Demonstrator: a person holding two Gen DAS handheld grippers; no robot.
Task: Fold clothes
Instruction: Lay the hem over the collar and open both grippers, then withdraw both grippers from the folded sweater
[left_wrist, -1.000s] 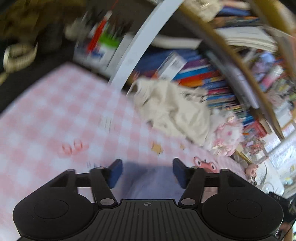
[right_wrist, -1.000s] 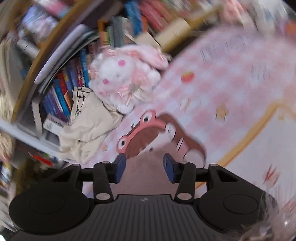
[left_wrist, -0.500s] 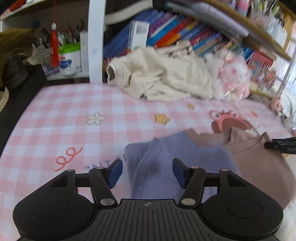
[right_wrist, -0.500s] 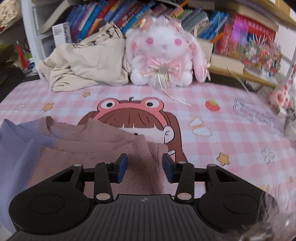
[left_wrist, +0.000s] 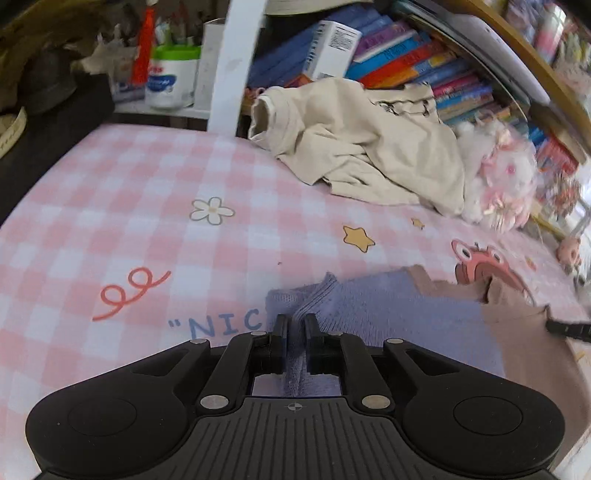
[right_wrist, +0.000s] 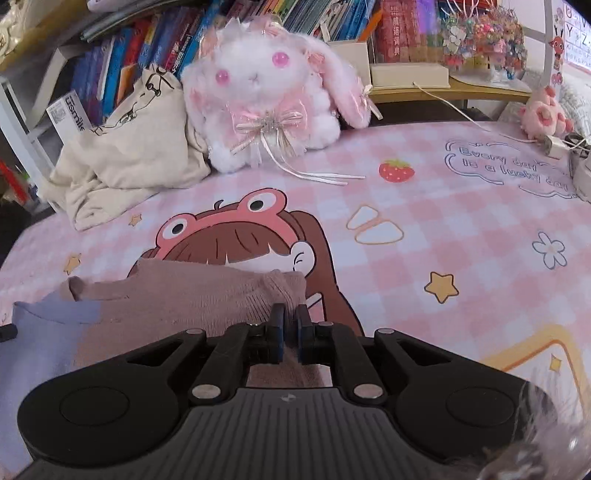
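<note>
A pink checked cloth (right_wrist: 461, 206) is covering the surface. On it, nearer the cameras than the plush rabbit (right_wrist: 266, 92), a lilac-and-mauve sweater (left_wrist: 399, 314) is lying. The left gripper (left_wrist: 294, 325), having just been closing, is pinching its lilac shoulder; the right gripper (right_wrist: 290, 317) is clamping its mauve shoulder.

Bare checked cloth (left_wrist: 155, 192); cream garment (left_wrist: 369, 155) behind.

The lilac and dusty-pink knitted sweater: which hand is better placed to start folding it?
Neither clearly. The left gripper has just closed on the lilac shoulder of the lilac and dusty-pink knitted sweater, and the right gripper on its pink shoulder. Both hold a pinch, so the fold probably needs both together.
</note>
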